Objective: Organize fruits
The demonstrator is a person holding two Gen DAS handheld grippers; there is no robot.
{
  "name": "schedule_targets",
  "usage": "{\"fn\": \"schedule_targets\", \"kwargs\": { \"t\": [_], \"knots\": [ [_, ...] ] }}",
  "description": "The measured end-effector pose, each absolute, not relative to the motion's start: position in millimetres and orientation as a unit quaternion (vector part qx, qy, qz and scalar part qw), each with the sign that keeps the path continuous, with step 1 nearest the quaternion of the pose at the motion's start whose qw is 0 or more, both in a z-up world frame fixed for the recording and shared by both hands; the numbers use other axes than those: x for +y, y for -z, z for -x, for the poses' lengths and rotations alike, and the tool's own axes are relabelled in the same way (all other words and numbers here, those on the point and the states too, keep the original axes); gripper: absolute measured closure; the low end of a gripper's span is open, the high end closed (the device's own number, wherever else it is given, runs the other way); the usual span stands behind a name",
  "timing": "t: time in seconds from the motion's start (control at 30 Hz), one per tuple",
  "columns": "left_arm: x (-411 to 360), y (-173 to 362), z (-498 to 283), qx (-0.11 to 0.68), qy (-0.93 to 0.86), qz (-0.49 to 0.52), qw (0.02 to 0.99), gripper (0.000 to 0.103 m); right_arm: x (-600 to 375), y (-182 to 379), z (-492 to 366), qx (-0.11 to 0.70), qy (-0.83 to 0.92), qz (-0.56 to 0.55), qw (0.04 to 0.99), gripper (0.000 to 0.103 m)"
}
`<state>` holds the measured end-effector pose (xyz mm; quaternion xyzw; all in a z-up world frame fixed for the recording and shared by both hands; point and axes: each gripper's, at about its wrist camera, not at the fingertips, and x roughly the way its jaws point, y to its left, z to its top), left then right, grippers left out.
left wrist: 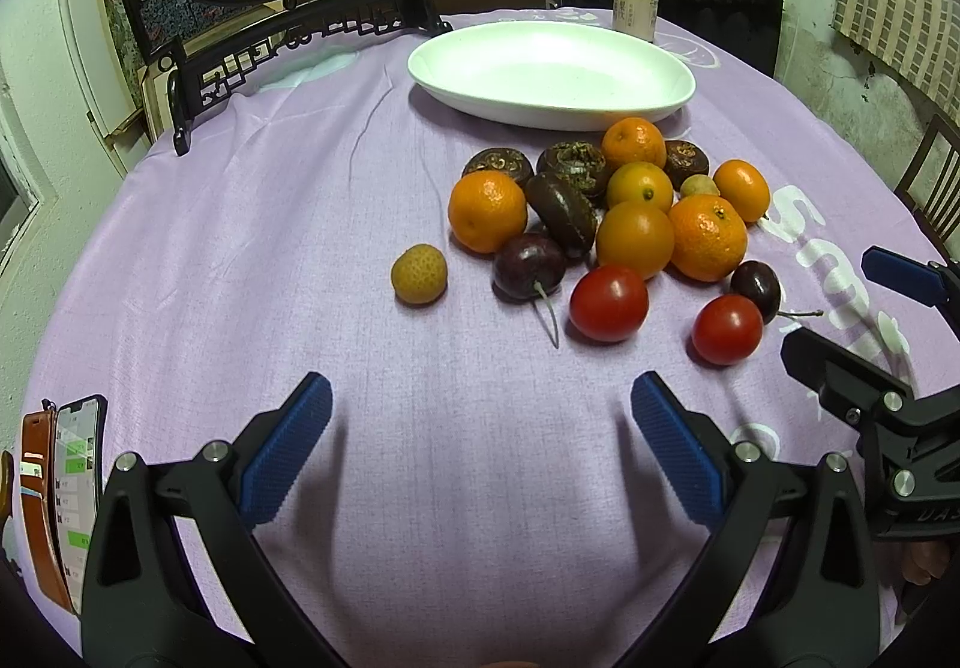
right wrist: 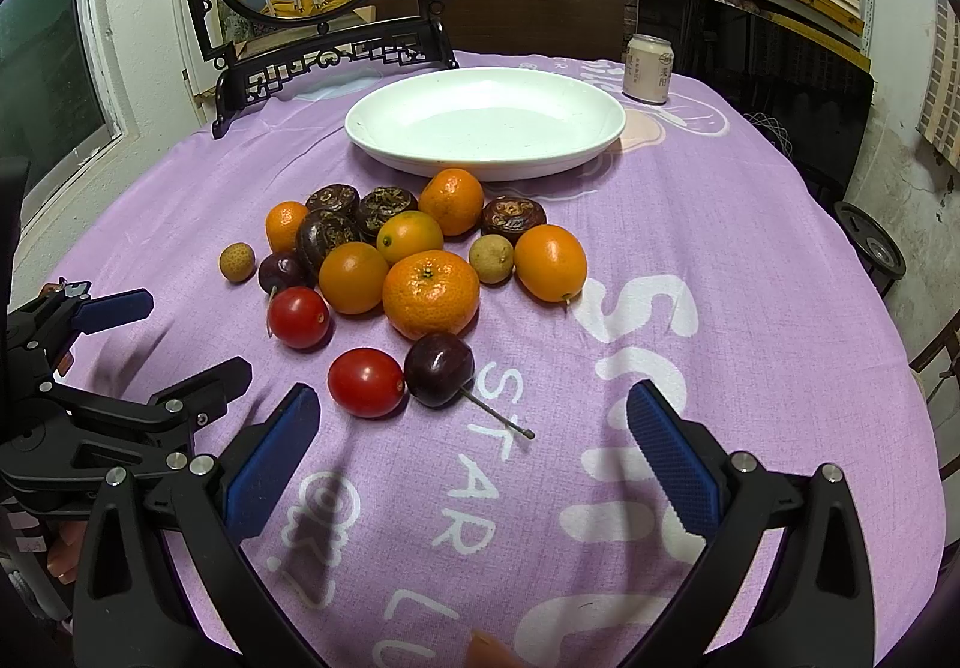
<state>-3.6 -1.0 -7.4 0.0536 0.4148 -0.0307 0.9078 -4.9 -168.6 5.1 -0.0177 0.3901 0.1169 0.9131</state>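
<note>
Left gripper (left wrist: pixel 480 416): jaws wide, empty — over bare surface (left wrist: pixel 240 260)
Right gripper (right wrist: pixel 474 428): jaws wide, empty
Fruit (right wrist: pixel 431 293): heaped at 12 o'clock
Plate (right wrist: pixel 384 119): beyond heap — empty

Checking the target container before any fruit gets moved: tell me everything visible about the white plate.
The white plate is a wide, shallow oval dish, smooth and glossy like ceramic or melamine, with a raised rim. It sits flat on the purple tablecloth beyond the fruit pile, and holds nothing. A mandarin lies just at its near edge; whether they touch is unclear. A drink can stands behind its far right side, apart from it.
</note>
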Motion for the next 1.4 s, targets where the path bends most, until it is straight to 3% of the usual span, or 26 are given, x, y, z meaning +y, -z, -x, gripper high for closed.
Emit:
{"fn": "schedule_targets", "kwargs": {
  "t": [0.7,1.4],
  "knots": [
    [-2.1,11.2,2.2,0.435,0.030,-0.056,0.898,0.002,-163.4,1.4,2.3,0.409,-0.120,0.017,0.904,0.001],
    [7.2,21.0,-10.2,0.471,0.035,-0.031,0.881,0.002,-157.8,25.0,-8.6,0.477,-0.110,0.046,0.871,0.001]
  ]
}}
